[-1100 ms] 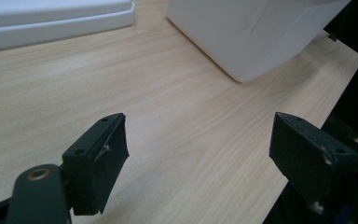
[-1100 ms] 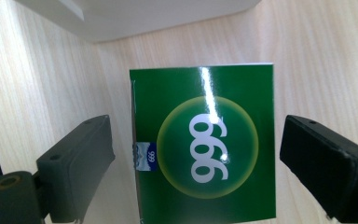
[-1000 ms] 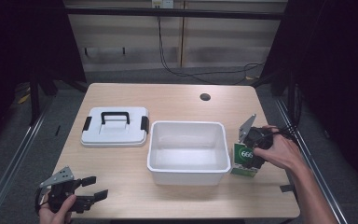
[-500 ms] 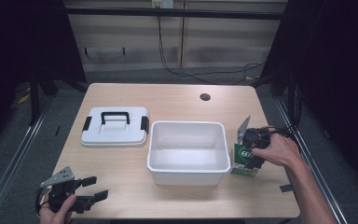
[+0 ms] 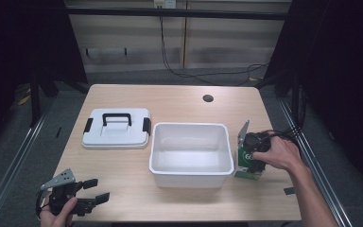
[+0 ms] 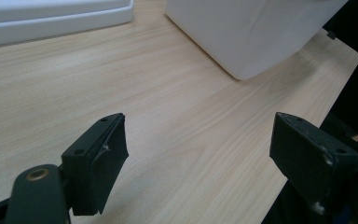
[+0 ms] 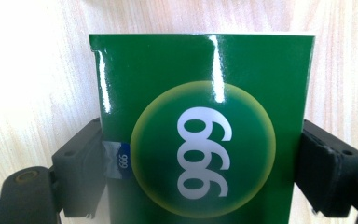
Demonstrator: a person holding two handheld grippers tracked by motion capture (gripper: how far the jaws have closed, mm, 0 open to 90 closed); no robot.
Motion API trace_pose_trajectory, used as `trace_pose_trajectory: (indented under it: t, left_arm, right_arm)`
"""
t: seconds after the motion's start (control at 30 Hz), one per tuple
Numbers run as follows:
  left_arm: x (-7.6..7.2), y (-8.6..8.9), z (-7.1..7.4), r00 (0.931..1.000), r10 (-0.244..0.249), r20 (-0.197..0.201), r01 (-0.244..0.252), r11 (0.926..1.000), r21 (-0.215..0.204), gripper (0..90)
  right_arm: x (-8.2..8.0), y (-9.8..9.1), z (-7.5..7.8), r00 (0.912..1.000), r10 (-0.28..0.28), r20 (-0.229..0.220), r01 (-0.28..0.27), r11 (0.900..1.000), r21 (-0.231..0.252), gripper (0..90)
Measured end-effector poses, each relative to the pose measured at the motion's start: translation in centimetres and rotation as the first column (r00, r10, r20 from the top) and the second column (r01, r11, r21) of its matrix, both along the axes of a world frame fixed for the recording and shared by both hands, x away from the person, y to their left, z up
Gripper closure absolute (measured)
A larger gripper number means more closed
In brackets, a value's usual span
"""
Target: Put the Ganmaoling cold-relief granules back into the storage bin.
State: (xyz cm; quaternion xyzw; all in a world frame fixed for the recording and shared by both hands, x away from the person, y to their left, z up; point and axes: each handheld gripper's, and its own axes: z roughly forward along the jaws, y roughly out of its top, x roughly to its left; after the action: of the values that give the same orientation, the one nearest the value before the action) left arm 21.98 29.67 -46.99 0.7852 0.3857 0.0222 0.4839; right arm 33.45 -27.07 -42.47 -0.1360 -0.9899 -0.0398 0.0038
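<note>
- Wooden table [image 5: 179,101]: white bin [image 5: 190,153] at centre, open top.
- White lid [image 5: 116,127] with black handle: flat, just left of the bin.
- Right gripper [image 5: 254,158]: on a green box [image 5: 246,164] beside the bin's right wall.
- Left gripper [image 5: 97,191]: near front-left corner, jaws apart.

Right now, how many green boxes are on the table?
1: the green box stands right of the tub, between the right gripper's jaws. None visible inside the tub.

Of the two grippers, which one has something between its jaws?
The right gripper, beside the white bin: its jaws press both sides of the green box. The left gripper stands open over bare table.
</note>
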Motion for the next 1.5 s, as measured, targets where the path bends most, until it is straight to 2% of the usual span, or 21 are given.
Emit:
trace_pose_trajectory:
  t: [0.13, 0.2, 0.4, 0.47, 0.7, 0.73, 0.9, 1.07, 1.1, 1.17, 1.2, 1.33, 1.43, 1.47, 1.5]
  left_arm:
    - [0.0, 0.0, 0.0, 1.0000, -0.001, 0.001, 0.001, 1.0000, -0.003, 18.9]
    - [0.0, 0.0, 0.0, 1.0000, -0.001, 0.001, 0.001, 1.0000, -0.004, 18.9]
    - [0.0, 0.0, 0.1, 1.0000, -0.001, 0.002, 0.001, 1.0000, -0.007, 18.9]
    - [-0.1, 0.0, 0.1, 1.0000, -0.001, 0.003, 0.001, 1.0000, -0.007, 18.9]
    - [-0.1, 0.0, 0.0, 1.0000, -0.001, 0.001, 0.001, 1.0000, -0.007, 18.9]
    - [0.0, 0.0, 0.0, 1.0000, 0.000, 0.002, 0.000, 1.0000, -0.005, 18.9]
    - [0.0, 0.0, 0.0, 1.0000, 0.002, 0.002, -0.002, 1.0000, -0.004, 18.9]
    - [0.0, 0.0, 0.0, 1.0000, 0.001, 0.002, -0.001, 1.0000, -0.004, 18.9]
    - [0.0, 0.0, 0.0, 1.0000, 0.000, 0.001, 0.000, 1.0000, -0.004, 18.9]
    - [-0.1, 0.0, 0.0, 1.0000, -0.001, 0.002, 0.001, 1.0000, -0.005, 18.9]
    - [-0.1, 0.0, 0.1, 1.0000, 0.000, 0.003, 0.000, 1.0000, -0.005, 18.9]
    - [0.0, 0.0, 0.0, 1.0000, 0.001, 0.001, -0.001, 1.0000, -0.004, 18.9]
    - [0.0, 0.0, 0.0, 1.0000, 0.002, 0.001, -0.002, 1.0000, -0.004, 18.7]
    - [-0.1, 0.0, 0.0, 1.0000, 0.004, 0.000, -0.004, 1.0000, -0.004, 18.6]
    - [-0.1, 0.0, 0.0, 1.0000, 0.005, -0.001, -0.005, 1.0000, -0.004, 18.6]
  right_arm:
    - [-0.3, -0.1, 0.1, 0.9998, -0.016, 0.011, 0.016, 0.9999, 0.001, 15.7]
    - [-0.3, -0.2, 0.2, 0.9997, -0.026, 0.003, 0.026, 0.9997, -0.001, 15.9]
    - [-0.3, -0.5, 0.8, 0.9980, -0.059, 0.024, 0.058, 0.9975, 0.041, 16.0]
    - [-0.5, -0.5, 0.9, 0.9972, -0.073, 0.017, 0.072, 0.9967, 0.036, 16.0]
    - [-1.2, -1.3, 1.0, 0.9965, -0.078, 0.032, 0.075, 0.9944, 0.075, 16.0]
    - [-1.5, -1.7, 1.2, 0.9947, -0.096, 0.037, 0.092, 0.9912, 0.095, 16.1]
    - [-2.0, -2.3, 1.8, 0.9917, -0.118, 0.050, 0.111, 0.9860, 0.124, 16.1]
    - [-2.7, -3.4, 2.8, 0.9872, -0.149, 0.058, 0.135, 0.9714, 0.195, 16.1]
    - [-2.8, -3.4, 2.9, 0.9859, -0.157, 0.059, 0.143, 0.9702, 0.196, 16.1]
    - [-2.9, -3.7, 2.9, 0.9861, -0.152, 0.066, 0.136, 0.9689, 0.207, 16.1]
    - [-3.1, -3.8, 2.9, 0.9836, -0.165, 0.073, 0.146, 0.9647, 0.219, 16.1]
    - [-3.6, -4.2, 2.7, 0.9832, -0.169, 0.068, 0.146, 0.9543, 0.260, 16.1]
    - [-3.8, -4.3, 2.8, 0.9824, -0.174, 0.067, 0.151, 0.9539, 0.259, 16.1]
    - [-3.9, -4.4, 2.9, 0.9825, -0.169, 0.079, 0.141, 0.9508, 0.276, 16.1]
    - [-4.0, -4.4, 3.0, 0.9819, -0.176, 0.071, 0.150, 0.9492, 0.277, 16.1]
